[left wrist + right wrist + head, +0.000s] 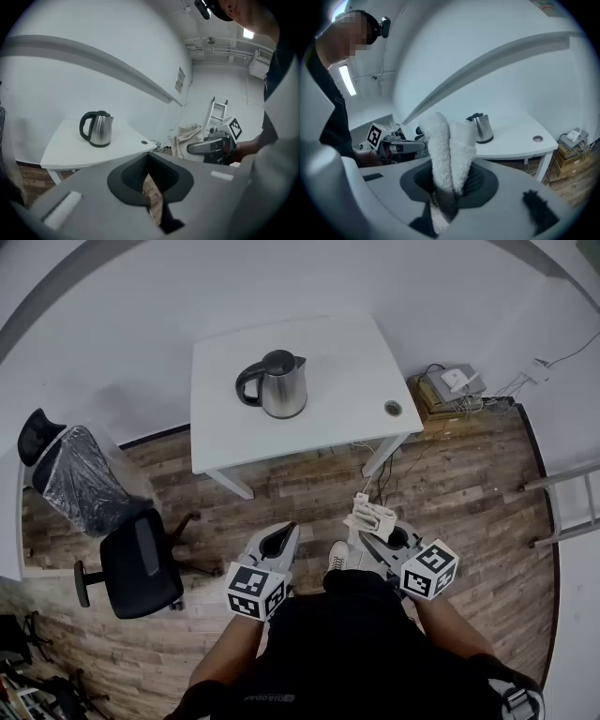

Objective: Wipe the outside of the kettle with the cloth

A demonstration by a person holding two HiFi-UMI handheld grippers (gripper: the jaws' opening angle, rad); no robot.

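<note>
Kettle (274, 383): upright on the white table (328, 432), lid on, well apart from both grippers.
Around: cable grommet (393, 409) near the table's right edge; office chair (141, 563) left of the table.
Cloth (372, 515): clamped in the right gripper (373, 532), short of the table.
Left gripper (278, 540): jaws nearly together, empty.

White table (328, 409), black office chair (141, 563), wood floor (450, 493).

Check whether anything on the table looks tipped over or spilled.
Nothing stands out. The kettle stands upright on the white table, with no spill visible, and the cloth is clamped in the right tool.
</note>
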